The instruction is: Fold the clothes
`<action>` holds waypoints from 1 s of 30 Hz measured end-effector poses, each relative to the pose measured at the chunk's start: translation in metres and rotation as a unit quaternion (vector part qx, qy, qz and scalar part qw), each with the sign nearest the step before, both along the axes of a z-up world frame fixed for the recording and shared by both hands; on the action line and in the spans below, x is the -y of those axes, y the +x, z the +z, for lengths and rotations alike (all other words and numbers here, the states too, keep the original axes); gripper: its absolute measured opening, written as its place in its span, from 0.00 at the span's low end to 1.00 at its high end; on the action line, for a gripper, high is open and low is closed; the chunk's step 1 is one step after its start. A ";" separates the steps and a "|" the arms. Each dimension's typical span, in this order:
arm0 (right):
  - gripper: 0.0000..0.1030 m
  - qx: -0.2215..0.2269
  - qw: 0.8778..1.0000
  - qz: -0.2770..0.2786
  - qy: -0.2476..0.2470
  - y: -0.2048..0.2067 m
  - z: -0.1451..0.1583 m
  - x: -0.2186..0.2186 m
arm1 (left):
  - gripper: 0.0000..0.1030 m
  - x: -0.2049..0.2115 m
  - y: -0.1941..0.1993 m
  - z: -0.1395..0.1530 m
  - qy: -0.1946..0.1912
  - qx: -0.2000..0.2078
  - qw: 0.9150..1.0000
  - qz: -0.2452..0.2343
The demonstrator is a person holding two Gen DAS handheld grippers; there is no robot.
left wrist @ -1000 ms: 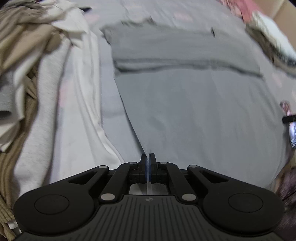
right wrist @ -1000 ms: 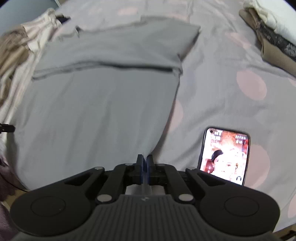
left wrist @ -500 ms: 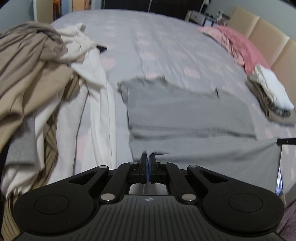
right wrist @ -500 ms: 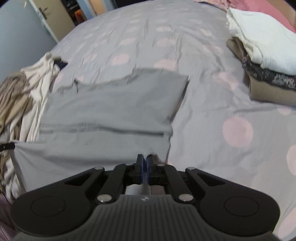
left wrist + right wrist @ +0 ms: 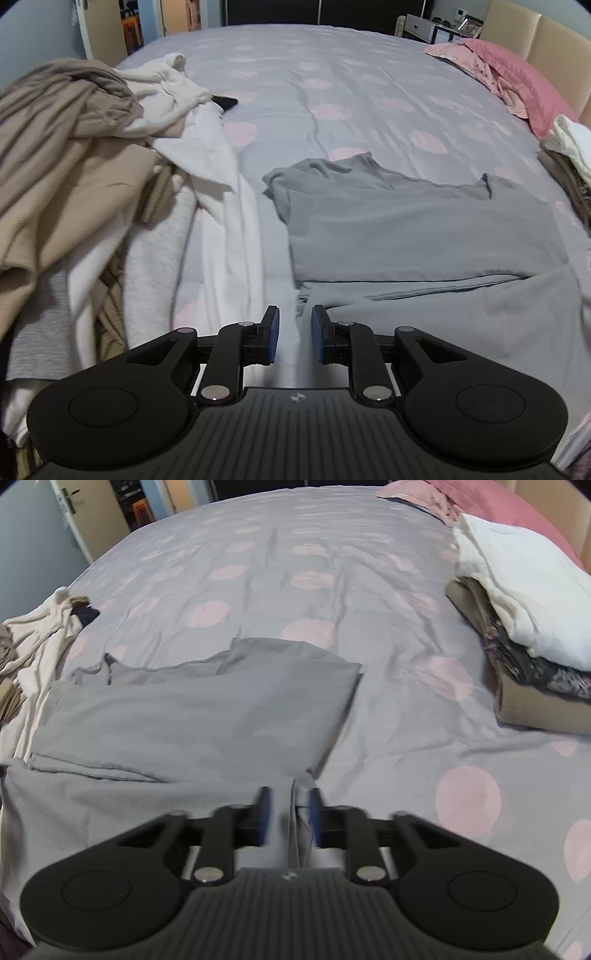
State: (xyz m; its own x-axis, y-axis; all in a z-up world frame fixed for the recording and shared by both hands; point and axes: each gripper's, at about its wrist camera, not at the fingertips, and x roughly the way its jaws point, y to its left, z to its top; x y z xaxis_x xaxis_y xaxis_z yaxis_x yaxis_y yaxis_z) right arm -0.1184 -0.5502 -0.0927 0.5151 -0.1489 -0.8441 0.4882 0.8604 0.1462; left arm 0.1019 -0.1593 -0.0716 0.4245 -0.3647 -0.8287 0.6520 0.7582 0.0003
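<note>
Grey garment flat on dotted bedsheet; both grippers' jaws opening, gripping nothing

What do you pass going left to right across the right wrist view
Unfolded clothes heap → grey garment → bare spotted bedsheet → folded stack with white piece on top.

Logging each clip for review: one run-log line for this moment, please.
phase: fold release | left gripper: fingers opening, nothing between | right gripper: fingers opening, cloth between | grey fabric T-shirt: partly folded on bed
</note>
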 end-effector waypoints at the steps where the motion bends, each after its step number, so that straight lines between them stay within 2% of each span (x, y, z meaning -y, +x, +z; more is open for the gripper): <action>1: 0.31 0.004 1.000 -0.003 0.002 -0.002 0.000 0.000 | 0.17 -0.001 -0.003 0.001 0.004 0.012 1.000 -0.003; 4: 0.32 0.008 1.000 0.012 -0.024 -0.005 0.000 -0.012 | 0.17 0.000 -0.019 0.007 0.011 0.046 0.998 -0.029; 7: 0.44 0.011 0.996 0.056 -0.069 -0.011 0.001 -0.040 | 0.17 0.001 -0.043 0.010 0.014 0.083 0.993 -0.085; 8: 0.48 0.010 0.993 0.076 -0.085 -0.013 0.000 -0.050 | 0.17 0.002 -0.052 0.010 0.020 0.087 0.990 -0.108; 12: 0.48 -0.004 0.979 0.154 -0.137 -0.028 -0.010 -0.091 | 0.17 0.003 -0.090 -0.002 0.048 0.083 0.975 -0.200; 16: 0.48 -0.026 0.951 0.253 -0.176 -0.050 -0.022 -0.132 | 0.18 -0.001 -0.129 -0.018 0.096 0.081 0.950 -0.286; 19: 0.48 -0.048 0.929 0.308 -0.198 -0.067 -0.033 -0.158 | 0.20 -0.007 -0.154 -0.028 0.133 0.087 0.927 -0.339; 25: 0.49 -0.080 0.872 0.400 -0.270 -0.100 -0.052 -0.198 | 0.30 -0.022 -0.184 -0.044 0.175 0.089 0.901 -0.386; 26: 0.50 -0.082 0.866 0.410 -0.273 -0.104 -0.054 -0.202 | 0.32 -0.024 -0.189 -0.046 0.182 0.091 0.896 -0.395; 28: 0.52 -0.085 0.853 0.430 -0.283 -0.114 -0.056 -0.210 | 0.43 -0.027 -0.200 -0.052 0.198 0.097 0.882 -0.415; 30: 0.56 -0.088 0.836 0.451 -0.301 -0.124 -0.060 -0.219 | 0.43 -0.030 -0.208 -0.059 0.213 0.102 0.871 -0.431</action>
State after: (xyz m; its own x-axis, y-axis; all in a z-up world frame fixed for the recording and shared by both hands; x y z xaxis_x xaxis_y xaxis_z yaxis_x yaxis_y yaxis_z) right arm -0.2422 -0.3313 -0.1529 0.5236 -0.1922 -0.8300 -0.4293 0.7820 -0.4519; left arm -0.1061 -0.1295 -0.1305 0.3000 -0.2998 -0.9056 0.9322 -0.1095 0.3450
